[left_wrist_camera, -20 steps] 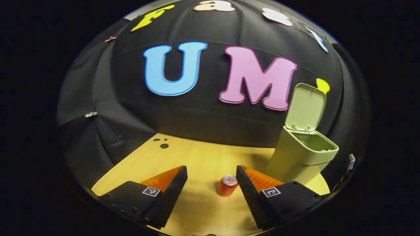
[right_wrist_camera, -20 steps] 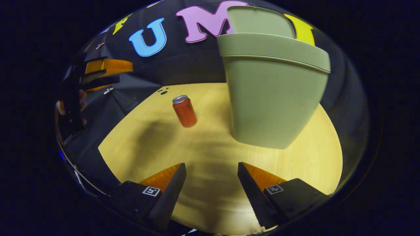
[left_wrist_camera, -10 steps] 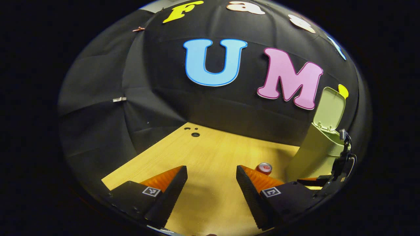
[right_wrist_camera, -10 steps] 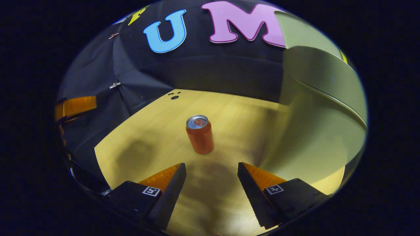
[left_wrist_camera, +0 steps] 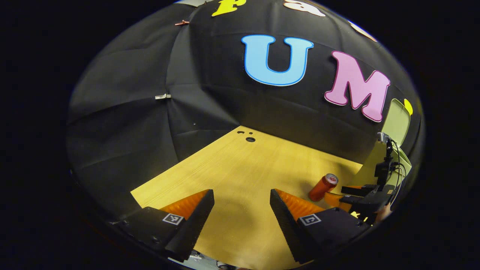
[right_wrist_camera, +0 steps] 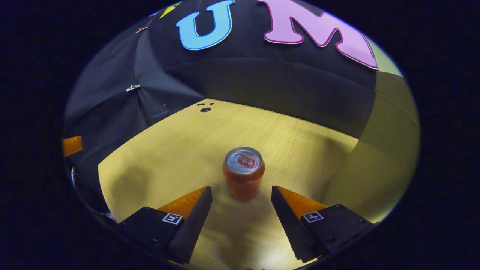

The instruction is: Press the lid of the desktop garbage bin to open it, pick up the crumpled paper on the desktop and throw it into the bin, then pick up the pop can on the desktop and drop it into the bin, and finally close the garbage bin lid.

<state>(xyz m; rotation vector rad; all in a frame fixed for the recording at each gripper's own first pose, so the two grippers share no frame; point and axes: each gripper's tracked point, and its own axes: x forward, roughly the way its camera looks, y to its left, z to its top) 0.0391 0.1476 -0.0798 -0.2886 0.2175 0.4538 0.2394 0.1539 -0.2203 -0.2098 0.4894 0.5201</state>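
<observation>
**Two fingers spread wide, can dead ahead**

Right gripper [right_wrist_camera: 242, 195] is splayed wide, nothing between its fingers, and the pop can [right_wrist_camera: 243, 173] stands just beyond the tips, lined up with the gap and not touching either finger. Orange body, silver top with the tab showing, standing upright on the desktop [right_wrist_camera: 168, 150], long axis vertical, top up. Off to this gripper's right, the bin [right_wrist_camera: 378, 161] is a pale green wall cut off at the edge; its rim and opening can't be made out from here.

Over to the left gripper [left_wrist_camera: 242, 197]: also wide apart and holding nothing, bare wood between its fingers. Ahead and to its right, the pop can [left_wrist_camera: 322, 187] again, leaning in the fisheye, with the right gripper [left_wrist_camera: 365, 198] just beside it, partly behind the left gripper's finger. Beyond that, the lid [left_wrist_camera: 397, 120] stands raised; most of the bin is hidden.
</observation>
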